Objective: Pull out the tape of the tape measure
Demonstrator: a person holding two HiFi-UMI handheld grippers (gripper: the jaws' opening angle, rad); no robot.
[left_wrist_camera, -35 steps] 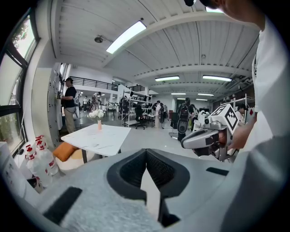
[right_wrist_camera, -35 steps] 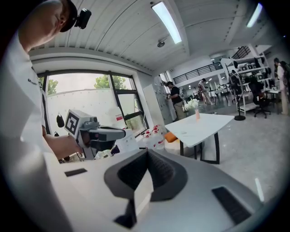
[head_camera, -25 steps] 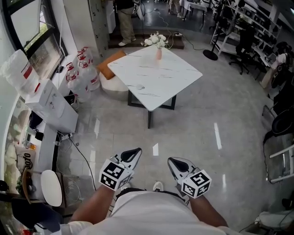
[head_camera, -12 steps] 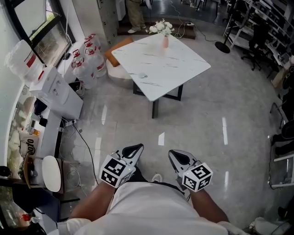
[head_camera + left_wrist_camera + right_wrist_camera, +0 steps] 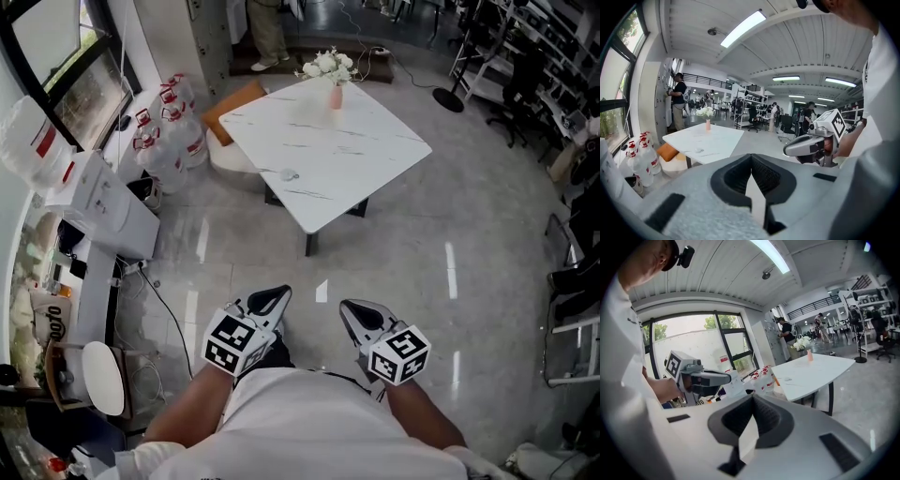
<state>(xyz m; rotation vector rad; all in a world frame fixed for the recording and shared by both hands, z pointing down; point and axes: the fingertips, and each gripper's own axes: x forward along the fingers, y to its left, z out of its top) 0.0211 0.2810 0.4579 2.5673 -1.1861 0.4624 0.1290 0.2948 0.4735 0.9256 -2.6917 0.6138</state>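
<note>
Tape measure (image 5: 289,174) on wht marble table (image 5: 366,141), glossy grey tile floor (image 5: 394,272)

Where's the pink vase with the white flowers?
In the head view the pink vase stands at the far corner of the white table, top middle, right of the water bottles.

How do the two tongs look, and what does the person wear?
Both the left tongs and the right tongs are light grey shells with black ribbed pads, tapering to a point. Each carries a white cube with black square markers. The person wears a white short-sleeved shirt.
</note>
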